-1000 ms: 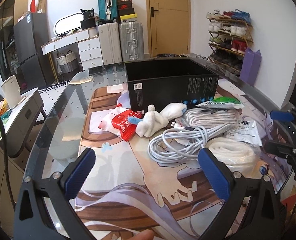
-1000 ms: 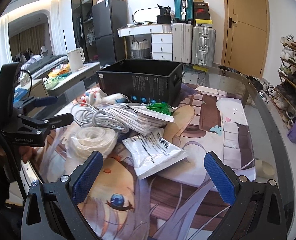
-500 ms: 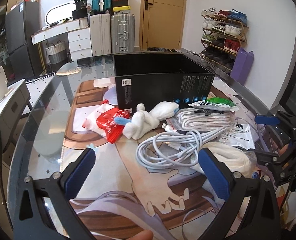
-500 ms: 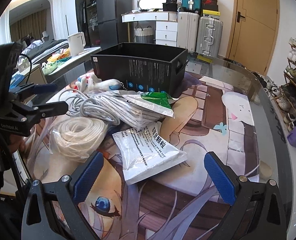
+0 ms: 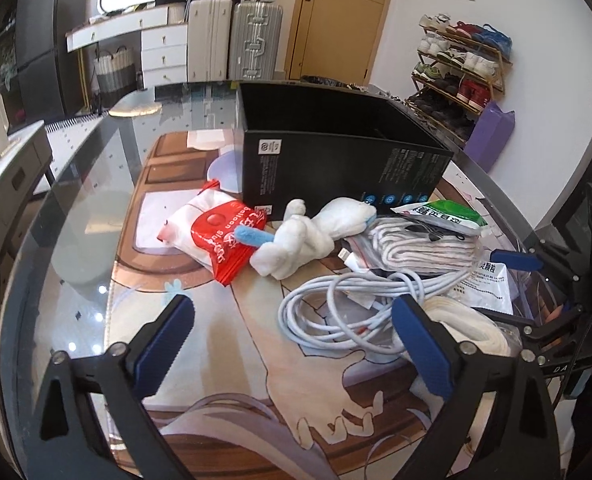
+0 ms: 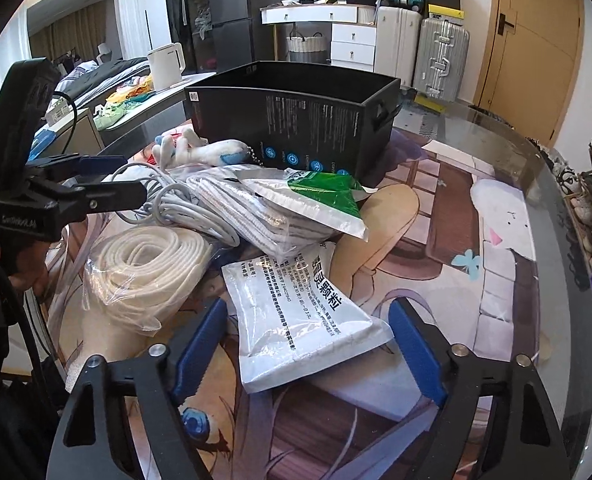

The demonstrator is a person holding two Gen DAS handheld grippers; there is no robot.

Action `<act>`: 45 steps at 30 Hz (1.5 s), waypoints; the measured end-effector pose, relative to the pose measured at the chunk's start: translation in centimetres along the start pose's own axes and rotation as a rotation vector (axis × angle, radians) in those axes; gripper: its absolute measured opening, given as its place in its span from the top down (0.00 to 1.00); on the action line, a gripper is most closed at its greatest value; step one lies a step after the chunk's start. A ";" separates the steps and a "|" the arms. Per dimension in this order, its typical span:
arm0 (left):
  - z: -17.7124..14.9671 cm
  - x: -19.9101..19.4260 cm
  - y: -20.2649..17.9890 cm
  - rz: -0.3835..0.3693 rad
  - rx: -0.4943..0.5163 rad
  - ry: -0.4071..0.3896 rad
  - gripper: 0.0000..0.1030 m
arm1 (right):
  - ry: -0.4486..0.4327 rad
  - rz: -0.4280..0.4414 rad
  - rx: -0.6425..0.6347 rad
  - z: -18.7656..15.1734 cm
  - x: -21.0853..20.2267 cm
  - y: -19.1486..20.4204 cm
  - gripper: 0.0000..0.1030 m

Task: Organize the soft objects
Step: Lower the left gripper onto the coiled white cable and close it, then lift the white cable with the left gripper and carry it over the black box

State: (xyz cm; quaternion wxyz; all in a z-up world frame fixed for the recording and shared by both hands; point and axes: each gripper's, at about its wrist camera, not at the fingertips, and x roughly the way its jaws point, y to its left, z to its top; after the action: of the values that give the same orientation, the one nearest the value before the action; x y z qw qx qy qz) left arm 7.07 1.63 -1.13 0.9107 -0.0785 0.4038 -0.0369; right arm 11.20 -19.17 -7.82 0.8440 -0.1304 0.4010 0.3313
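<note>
Soft items are lying heaped before the black box (image 5: 336, 160) on the mat: the white sachet (image 6: 296, 316) is sitting between my right gripper (image 6: 308, 344) pads, untouched. Both jaws are just narrowing yet spread; my left gripper (image 5: 291, 340) is hovering by the cable (image 5: 348, 304).

You work on a glass-topped table (image 5: 75, 240) with a printed cartoon mat (image 5: 223, 352) under the glass. Directly on it stand and lie: an open black box (image 5: 336, 160) at the far side; a red-and-white packet (image 5: 219, 232) and a white plush toy (image 5: 308, 236) just in front of the box; a coiled white cable (image 5: 336, 312); a bagged white coil (image 6: 147, 264); and a white sachet (image 6: 300, 320) nearest you.
</note>
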 end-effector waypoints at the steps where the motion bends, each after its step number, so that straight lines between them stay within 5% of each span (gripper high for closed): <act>1: 0.0 0.2 0.1 -0.002 -0.008 0.013 0.09 | 0.002 0.004 0.001 0.0 0.1 0.0 0.20; 15: 0.0 0.0 1.1 -0.094 -0.071 0.033 0.27 | 0.007 0.016 -0.010 -0.3 -0.2 0.0 0.30; 29: -0.5 -0.4 1.9 -0.049 -0.084 0.035 0.51 | -0.004 0.003 -0.005 -1.8 -1.5 -0.3 0.36; 38: -0.5 -0.7 1.7 -0.063 -0.092 0.012 0.81 | -0.018 -0.005 0.002 -2.4 -1.9 -0.2 0.37; 45: -1.0 -1.7 1.4 -0.040 -0.075 -0.036 0.85 | -0.047 -0.009 0.007 -2.9 -2.5 0.1 0.41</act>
State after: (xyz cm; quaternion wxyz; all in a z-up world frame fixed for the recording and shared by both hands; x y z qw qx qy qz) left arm 5.18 3.15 -0.86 0.9132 -0.1215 0.3870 -0.0386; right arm 8.25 -21.62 -7.79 0.8552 -0.1215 0.3816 0.3288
